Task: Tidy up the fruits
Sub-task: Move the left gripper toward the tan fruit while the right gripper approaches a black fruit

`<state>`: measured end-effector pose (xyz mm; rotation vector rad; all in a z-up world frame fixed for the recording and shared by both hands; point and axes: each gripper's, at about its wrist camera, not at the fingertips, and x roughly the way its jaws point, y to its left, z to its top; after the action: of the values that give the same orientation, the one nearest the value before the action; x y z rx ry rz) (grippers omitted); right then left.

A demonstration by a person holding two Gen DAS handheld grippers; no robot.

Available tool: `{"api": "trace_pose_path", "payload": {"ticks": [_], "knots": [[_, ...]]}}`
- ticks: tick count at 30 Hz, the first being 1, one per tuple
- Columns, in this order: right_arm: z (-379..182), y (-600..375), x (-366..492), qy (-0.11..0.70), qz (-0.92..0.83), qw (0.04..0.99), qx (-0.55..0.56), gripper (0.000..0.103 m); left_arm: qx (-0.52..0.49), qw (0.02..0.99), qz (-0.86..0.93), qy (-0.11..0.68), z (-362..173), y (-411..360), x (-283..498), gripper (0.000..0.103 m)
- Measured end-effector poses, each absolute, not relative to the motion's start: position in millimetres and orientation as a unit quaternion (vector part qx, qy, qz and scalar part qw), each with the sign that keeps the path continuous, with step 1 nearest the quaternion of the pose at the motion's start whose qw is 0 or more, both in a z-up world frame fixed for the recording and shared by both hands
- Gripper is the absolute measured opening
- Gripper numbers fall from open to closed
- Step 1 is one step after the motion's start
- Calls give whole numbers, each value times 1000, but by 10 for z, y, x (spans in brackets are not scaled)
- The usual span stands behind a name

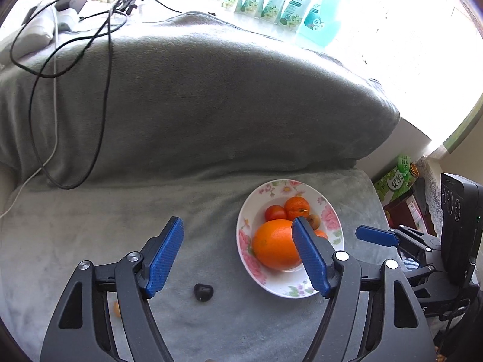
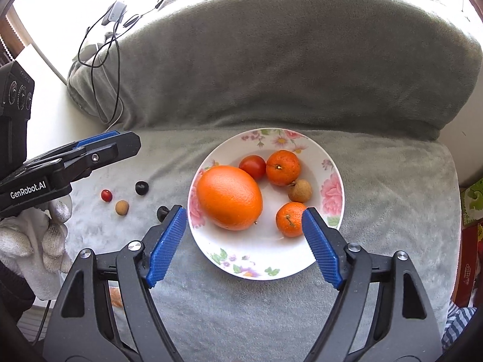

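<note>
A floral white bowl (image 2: 302, 259) on the grey blanket holds a big orange (image 2: 229, 197), two mandarins (image 2: 283, 167), a tomato (image 2: 253, 166) and a longan (image 2: 299, 191). Left of the bowl lie a dark cherry (image 2: 141, 187), a red cherry (image 2: 106, 195), a longan (image 2: 122, 207) and another dark fruit (image 2: 161, 211). My right gripper (image 2: 244, 221) is open and empty over the bowl's near side. My left gripper (image 1: 237, 235) is open and empty, left of the bowl (image 1: 271, 286), above the dark cherry (image 1: 203, 292). It also shows in the right wrist view (image 2: 99, 147).
A grey-covered cushion (image 1: 211, 99) rises behind the bowl. Black and white cables (image 1: 102, 69) drape over its left side. Green pouches (image 1: 271, 3) stand at the bright window. Boxes (image 1: 395, 181) sit at the right, past the blanket's edge.
</note>
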<state>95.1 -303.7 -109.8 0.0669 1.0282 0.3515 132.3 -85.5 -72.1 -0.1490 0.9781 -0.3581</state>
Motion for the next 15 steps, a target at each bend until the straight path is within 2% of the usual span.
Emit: {"api": "trace_pose_path", "payload": {"ticks": [15], "knots": [[-1134, -2309, 926, 487, 237, 840, -16, 81, -111, 870, -88, 473, -947, 88, 936, 71]]}}
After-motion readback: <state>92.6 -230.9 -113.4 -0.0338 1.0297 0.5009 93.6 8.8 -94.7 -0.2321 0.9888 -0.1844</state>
